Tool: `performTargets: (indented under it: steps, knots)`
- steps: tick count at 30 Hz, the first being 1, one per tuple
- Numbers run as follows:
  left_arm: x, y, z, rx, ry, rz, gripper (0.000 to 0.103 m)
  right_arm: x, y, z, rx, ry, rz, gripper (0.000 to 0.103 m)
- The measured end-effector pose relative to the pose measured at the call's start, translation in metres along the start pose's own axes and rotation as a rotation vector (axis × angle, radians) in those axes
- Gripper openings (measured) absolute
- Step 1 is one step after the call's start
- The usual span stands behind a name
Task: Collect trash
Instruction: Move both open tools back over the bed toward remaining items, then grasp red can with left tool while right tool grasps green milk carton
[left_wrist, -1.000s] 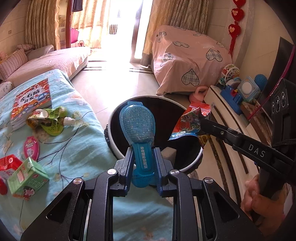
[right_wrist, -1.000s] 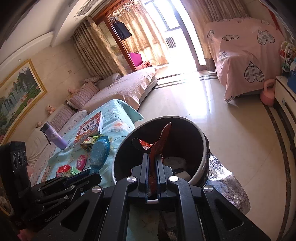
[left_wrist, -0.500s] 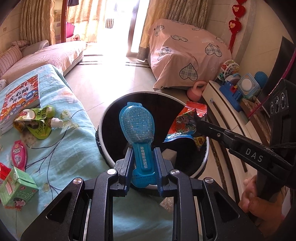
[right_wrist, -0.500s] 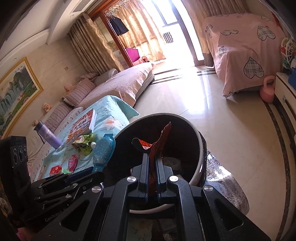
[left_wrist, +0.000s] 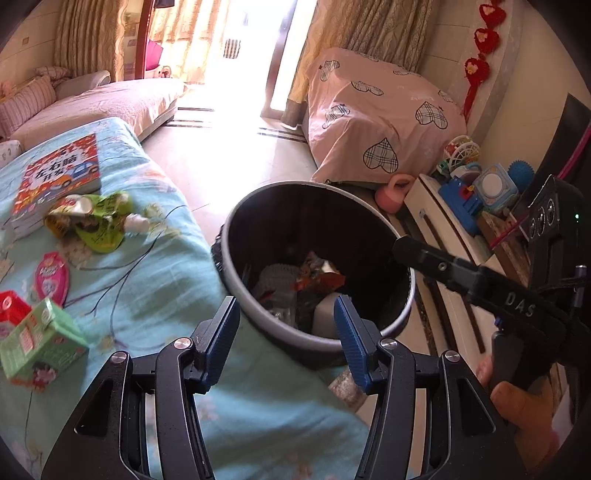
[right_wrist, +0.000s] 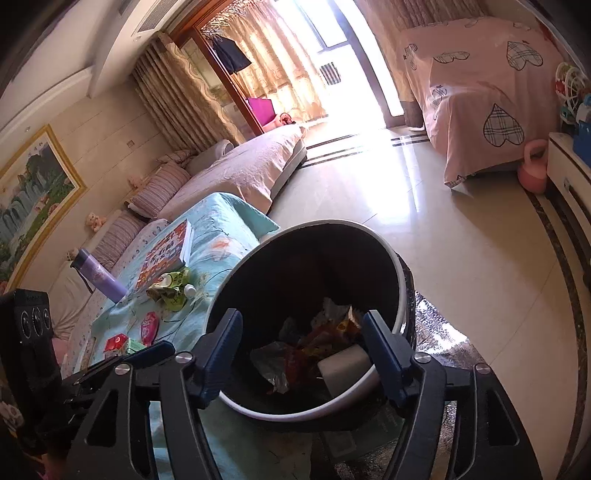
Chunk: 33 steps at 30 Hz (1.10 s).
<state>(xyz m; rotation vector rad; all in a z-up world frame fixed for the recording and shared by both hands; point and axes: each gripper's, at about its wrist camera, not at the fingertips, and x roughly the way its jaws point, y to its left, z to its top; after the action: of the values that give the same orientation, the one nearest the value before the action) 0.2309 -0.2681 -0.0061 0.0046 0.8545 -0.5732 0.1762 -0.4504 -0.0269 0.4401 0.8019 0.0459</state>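
**Both jaws empty over the bin; more litter waiting on the tabletop**

Starting at the left of the left wrist view: on the tabletop (left_wrist: 159, 295), draped in a pale blue floral cloth, a green carton (left_wrist: 38, 341) nearest, with a red carton (left_wrist: 11, 306) just beside it. Further back, a pink pouch (left_wrist: 51, 277), then a crumpled green wrapper (left_wrist: 92, 221) touching the edge of a picture book (left_wrist: 59, 177). None of it collected yet.

Moving right: left gripper (left_wrist: 288, 332), jaws just opened, standing apart with nothing between them, poised at the near rim of the trash bin (left_wrist: 402, 314). Bin hard against the tabletop's edge, already holding crumpled wrappers (left_wrist: 317, 277) and a pale block.

Further right: right gripper (right_wrist: 303, 350), jaws likewise just opened, wide apart and empty, aimed down into the bin's mouth from its own view. Held by a hand (left_wrist: 517, 410) at the lower right.

Risks from here, judged from the layout:
- Swinging back left too low, likely clipping the bin's rim and tipping or shoving it off the tabletop's edge.
- Snagging the loose cloth while reaching, dragging cartons and pouch out of place.
- Squeezing a carton hard, possibly forcing out leftover liquid.
- Mistaking the book for trash, given the wrapper resting against it.
- Pinching the flat pouch poorly, letting it slip short of the bin.
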Motion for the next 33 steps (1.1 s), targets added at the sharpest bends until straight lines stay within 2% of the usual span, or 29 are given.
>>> performTargets:
  steps: [3, 6, 19, 33]
  knots:
    - [-0.014, 0.011, -0.014, -0.024, -0.008, 0.004, 0.056, -0.007, 0.010, -0.006, -0.005, -0.016, 0.012, 0.091]
    - [-0.028, 0.025, -0.030, -0.063, -0.008, 0.015, 0.057, -0.012, 0.022, -0.014, -0.005, -0.024, 0.029, 0.096]
    - [-0.088, 0.100, -0.086, -0.236, -0.043, 0.106, 0.057, -0.004, 0.084, -0.067, -0.048, 0.051, 0.122, 0.097]
    - [-0.128, 0.177, -0.124, -0.388, -0.071, 0.218, 0.057, 0.020, 0.152, -0.103, -0.165, 0.138, 0.183, 0.097]
